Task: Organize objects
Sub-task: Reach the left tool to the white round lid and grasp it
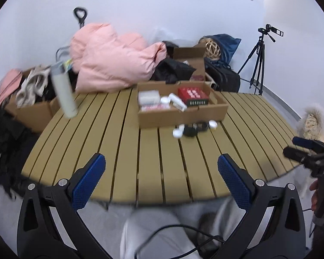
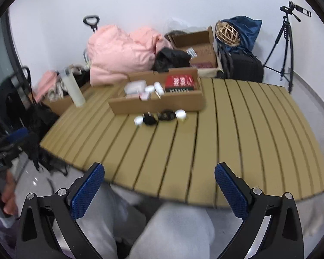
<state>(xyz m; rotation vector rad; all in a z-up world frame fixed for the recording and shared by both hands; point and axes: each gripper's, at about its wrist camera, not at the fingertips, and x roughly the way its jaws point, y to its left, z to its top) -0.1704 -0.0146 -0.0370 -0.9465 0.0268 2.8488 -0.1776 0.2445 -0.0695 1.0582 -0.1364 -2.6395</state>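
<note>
The left tool (image 1: 162, 183) is hanging spread and empty over the near edge of the slatted bench (image 1: 123, 151); the loose white caps (image 1: 177, 133) and black bits (image 1: 191, 130) are lying just in front of the cardboard tray (image 1: 181, 116), looking light and rigid, likely best pinched across their sides. The right tool (image 2: 159, 188) is likewise gaping with nothing in it, well apart from the same white caps (image 2: 181, 114); a tall bottle (image 2: 75, 92) is standing off to the left, not blocking the way.
</note>
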